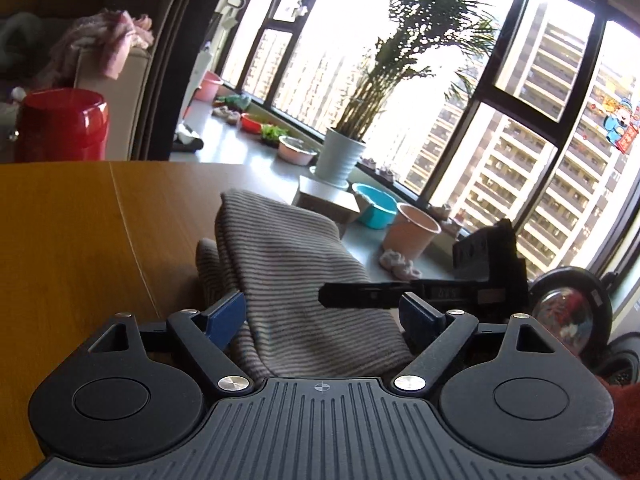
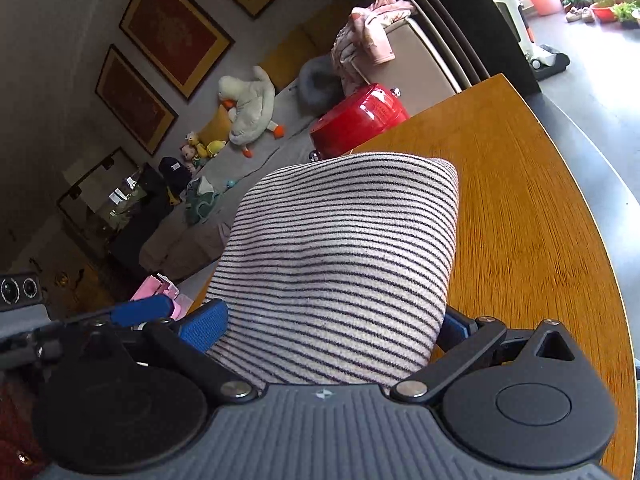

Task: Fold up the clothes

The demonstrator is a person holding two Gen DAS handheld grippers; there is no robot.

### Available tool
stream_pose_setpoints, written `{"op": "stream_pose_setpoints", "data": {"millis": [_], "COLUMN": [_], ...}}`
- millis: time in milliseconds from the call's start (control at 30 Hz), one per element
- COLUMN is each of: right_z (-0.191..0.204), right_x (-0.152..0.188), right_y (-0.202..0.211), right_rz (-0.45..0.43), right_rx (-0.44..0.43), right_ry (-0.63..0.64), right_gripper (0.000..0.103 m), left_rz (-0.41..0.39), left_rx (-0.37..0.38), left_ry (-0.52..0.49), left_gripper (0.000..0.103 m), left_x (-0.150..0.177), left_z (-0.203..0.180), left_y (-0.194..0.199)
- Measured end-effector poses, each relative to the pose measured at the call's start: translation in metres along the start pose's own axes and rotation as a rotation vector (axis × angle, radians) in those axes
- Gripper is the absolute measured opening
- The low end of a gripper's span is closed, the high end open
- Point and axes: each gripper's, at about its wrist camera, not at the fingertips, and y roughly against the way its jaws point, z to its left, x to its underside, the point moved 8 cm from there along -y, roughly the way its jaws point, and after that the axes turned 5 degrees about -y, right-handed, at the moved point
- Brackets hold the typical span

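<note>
Striped clothing is seen bunched in a thick, layered bundle on the wooden tabletop, near its curved edge, lying between the fingers of both tools. A slip is judged the main risk: the bundle sits close to the rim (the floor lies just beyond), and a pull on only the upper layers could let the lower ones slide out and undo the fold. The left tool is spread wide, its blue pads either side of the cloth; whether they press it cannot be told. The right tool is likewise wide open around the bundle, with fabric filling the gap; one pad is mostly hidden, and no firm pinch is shown.
</note>
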Motion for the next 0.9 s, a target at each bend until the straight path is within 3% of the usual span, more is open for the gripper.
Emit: {"op": "stream_pose_setpoints", "data": {"millis": [167, 367, 433, 633, 767, 900], "right_z": [0.003, -0.005, -0.01, -0.007, 0.006, 0.024], "right_x": [0.002, 0.0, 0.0, 0.005, 0.009, 0.001], "right_y": [0.001, 0.025, 0.036, 0.041, 0.025, -0.014], "right_rz": [-0.002, -0.01, 0.014, 0.055, 0.106, 0.135], "right_rx": [0.011, 0.157, 0.203, 0.202, 0.183, 0.167], "right_ry": [0.0, -0.032, -0.046, -0.049, -0.022, 0.019], "right_gripper": [0.103, 0.103, 0.103, 0.102, 0.077, 0.077], "left_rz": [0.153, 0.24, 0.256, 0.242, 0.223, 0.194], "left_rx": [-0.134, -0.049, -0.02, -0.016, -0.008, -0.018], "left_ry": [0.035, 0.182, 0.217, 0.247, 0.237, 0.226], "left_gripper": [0.088, 0.088, 0.082, 0.079, 0.076, 0.074], "left_x": [0.008, 0.015, 0.018, 0.026, 0.028, 0.029], "left_z": [0.03, 0.042, 0.041, 0.04, 0.04, 0.046], "left_y": [-0.041, -0.062, -0.066, -0.067, -0.06, -0.052]}}
